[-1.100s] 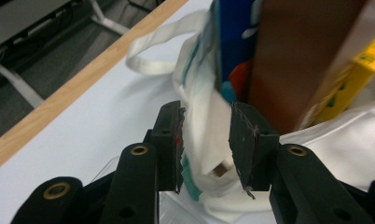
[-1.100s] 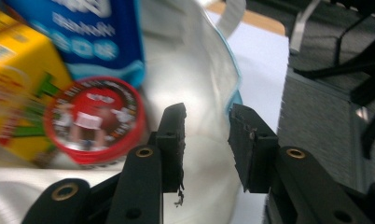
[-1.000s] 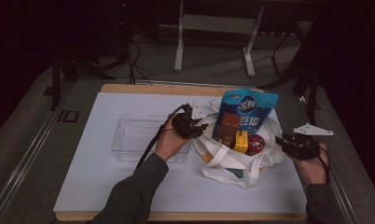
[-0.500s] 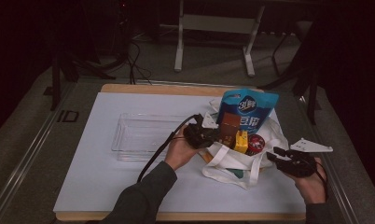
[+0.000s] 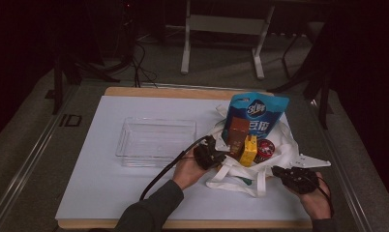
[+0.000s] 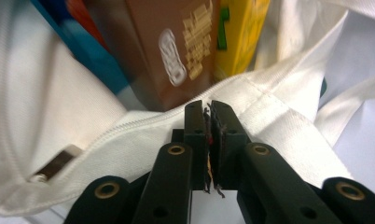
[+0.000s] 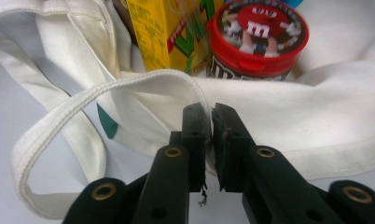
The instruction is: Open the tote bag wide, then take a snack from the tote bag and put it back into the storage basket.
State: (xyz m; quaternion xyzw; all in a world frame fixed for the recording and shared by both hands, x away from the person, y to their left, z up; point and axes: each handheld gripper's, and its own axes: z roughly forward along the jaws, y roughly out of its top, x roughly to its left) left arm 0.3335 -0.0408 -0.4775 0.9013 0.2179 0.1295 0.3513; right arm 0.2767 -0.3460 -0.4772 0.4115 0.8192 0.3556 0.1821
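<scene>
A white tote bag (image 5: 285, 145) lies open on the white table mat, holding a blue snack bag (image 5: 258, 113), a brown box (image 5: 237, 133), a yellow carton (image 5: 249, 151) and a red-lidded candy tin (image 5: 265, 149). My left gripper (image 5: 221, 155) is at the bag's left rim. Its jaws have just been closing and are shut on the stitched hem (image 6: 279, 112), just below the brown box (image 6: 171, 51). My right gripper (image 5: 276, 170) is at the bag's near right edge. Its jaws have also just been closing and pinch the rim (image 7: 316, 107) where the handle strap (image 7: 59, 121) joins, below the tin (image 7: 258, 37).
A clear plastic tray (image 5: 156, 140) stands on the mat left of the bag. The left gripper's cable (image 5: 163, 171) trails across the mat toward the near edge. A metal snap (image 6: 55, 163) sits on the bag's fabric. Dark floor and stand legs lie beyond the table.
The left hand came right and down from the tray's edge to the bag's left rim. The right hand sank and shifted left to the bag's near right rim.
</scene>
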